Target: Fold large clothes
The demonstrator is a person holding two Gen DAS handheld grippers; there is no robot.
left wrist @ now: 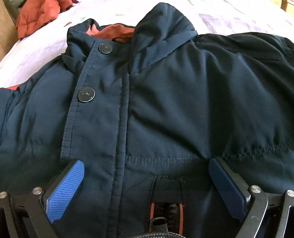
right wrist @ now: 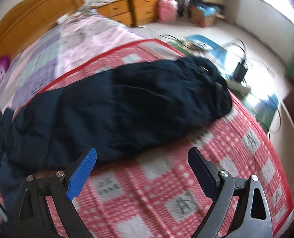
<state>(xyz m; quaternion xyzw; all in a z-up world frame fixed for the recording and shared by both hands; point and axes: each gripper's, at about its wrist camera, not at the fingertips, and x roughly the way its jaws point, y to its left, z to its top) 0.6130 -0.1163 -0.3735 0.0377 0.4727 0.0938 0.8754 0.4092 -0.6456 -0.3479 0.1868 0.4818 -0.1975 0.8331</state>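
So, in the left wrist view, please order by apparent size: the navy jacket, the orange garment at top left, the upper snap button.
1. navy jacket, fills most of the view
2. orange garment; it lies farther away, so true size is unsure
3. upper snap button, smallest

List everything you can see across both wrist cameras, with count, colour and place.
Jacket: one, navy with orange lining, spread on the bed, its sleeve stretched over the checked blanket.
Snap buttons: two, black, on the jacket's front placket.
Zipper: one, black with orange trim, low on the jacket front.
Orange garment: one, crumpled at the bed's far left.
Bedsheet: one, pale pink and lilac.
Checked blanket: one, red and white, on the bed.
Drawer unit: one, wooden, beyond the bed.
Floor clutter: blurred, uncountable.
Left gripper: open, over the jacket front.
Right gripper: open, by the sleeve.
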